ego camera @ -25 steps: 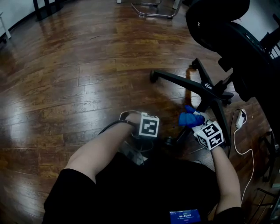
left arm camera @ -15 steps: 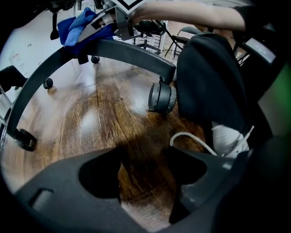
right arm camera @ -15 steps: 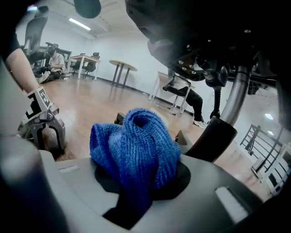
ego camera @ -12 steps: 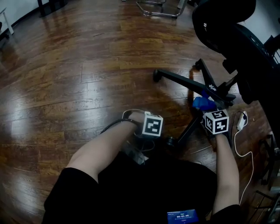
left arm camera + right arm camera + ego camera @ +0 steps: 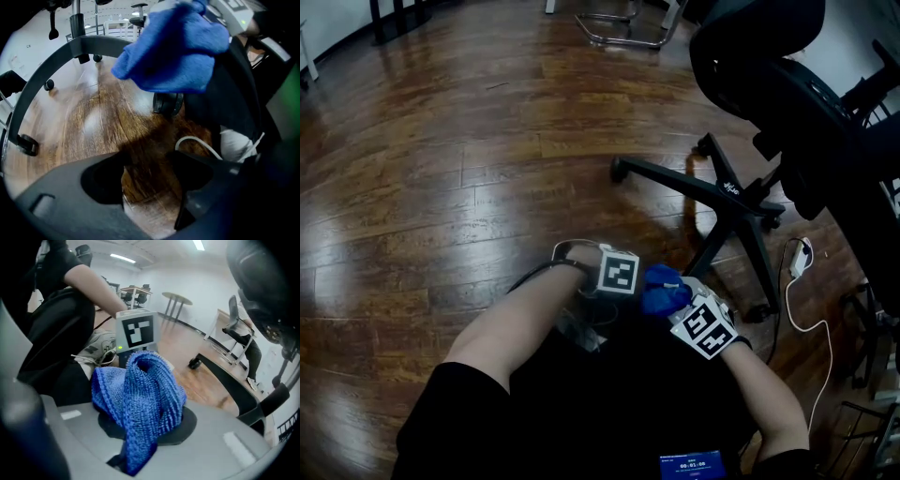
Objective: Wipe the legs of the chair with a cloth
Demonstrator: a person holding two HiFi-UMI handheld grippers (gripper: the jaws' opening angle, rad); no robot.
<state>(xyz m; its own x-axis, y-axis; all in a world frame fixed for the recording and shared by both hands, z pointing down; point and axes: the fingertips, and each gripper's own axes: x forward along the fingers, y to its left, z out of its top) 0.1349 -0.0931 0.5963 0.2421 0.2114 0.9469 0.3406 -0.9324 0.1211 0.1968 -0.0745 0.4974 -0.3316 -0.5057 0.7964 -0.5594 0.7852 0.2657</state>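
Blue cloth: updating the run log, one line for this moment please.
right gripper: shut on blue cloth | left gripper: open, empty | blue cloth: by caster of chair leg, contact unclear

The cloth [image 5: 138, 394] is bright blue with a ribbed, knitted weave. The right claw [image 5: 140, 432] that grips it is pale grey, and the left claw [image 5: 147, 182] is darker grey. Each carries a white cube printed with black square markers. The left cube [image 5: 619, 273] and right cube [image 5: 706, 326] both sit on the near side of the chair. The chair [image 5: 769, 94] is black all over. Its legs [image 5: 712, 192] are black too, and one bears a small white mark. The floor [image 5: 441, 159] left of the chair is glossy reddish-brown wood planking, streaked with pale glare. A white cable [image 5: 806, 314] lies right of the legs. The person's sleeve [image 5: 441, 422] is black.
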